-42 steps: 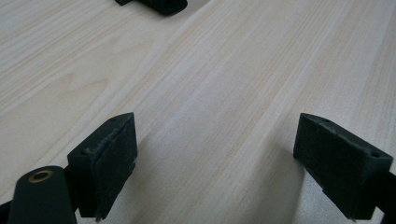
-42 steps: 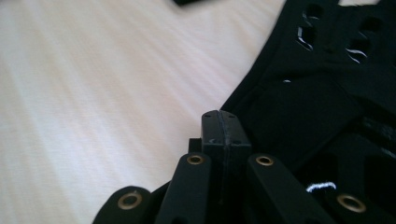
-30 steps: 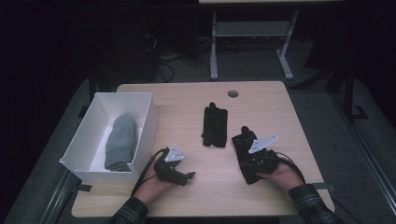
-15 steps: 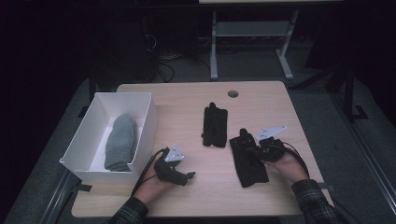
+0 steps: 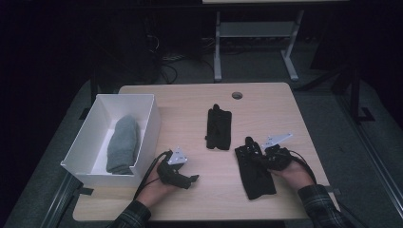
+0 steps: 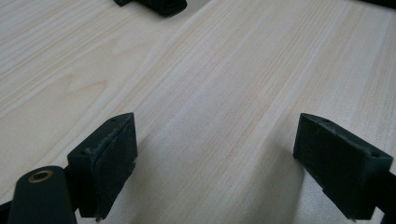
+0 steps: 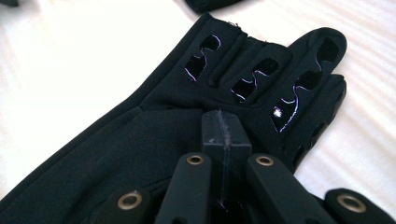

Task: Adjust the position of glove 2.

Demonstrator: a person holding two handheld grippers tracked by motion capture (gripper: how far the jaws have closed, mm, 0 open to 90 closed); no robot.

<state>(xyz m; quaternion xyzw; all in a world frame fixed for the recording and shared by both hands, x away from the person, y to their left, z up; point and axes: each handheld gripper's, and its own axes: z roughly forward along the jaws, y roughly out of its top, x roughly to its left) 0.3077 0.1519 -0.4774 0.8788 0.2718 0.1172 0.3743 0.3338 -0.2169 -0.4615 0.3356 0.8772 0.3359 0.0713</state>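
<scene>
- A black glove (image 5: 254,171) was seen lying flat on the bench (image 5: 294,114), near the right front edge, with its finger end pointed away from the person.
- The right gripper (image 5: 267,157) was found over the glove's finger end; in the right gripper view its fingers (image 7: 223,135) were pressed together, resting on the glove (image 7: 140,140). Whether any cloth was pinched between them could not be told.
- The left gripper (image 5: 183,178) was held low on bare bench near the front edge; its fingers (image 6: 109,158) were spread wide with nothing between them.
- A second black glove (image 5: 218,127) was noted at mid-bench, well apart from both grippers.
- A white box (image 5: 145,137) was noted at the bench's left, with a grey folded cloth (image 5: 122,145) inside.
- The glove was judged light, soft and limp: sagging and folding were to be expected once it was lifted.
- The shiny patterned patches by the fingers (image 7: 289,105) were judged possibly slick; plain fabric was judged the safer hold.
- A pinch at a raised edge or at the cuff end was judged best, since the flat fabric offered little to grip from above.
</scene>
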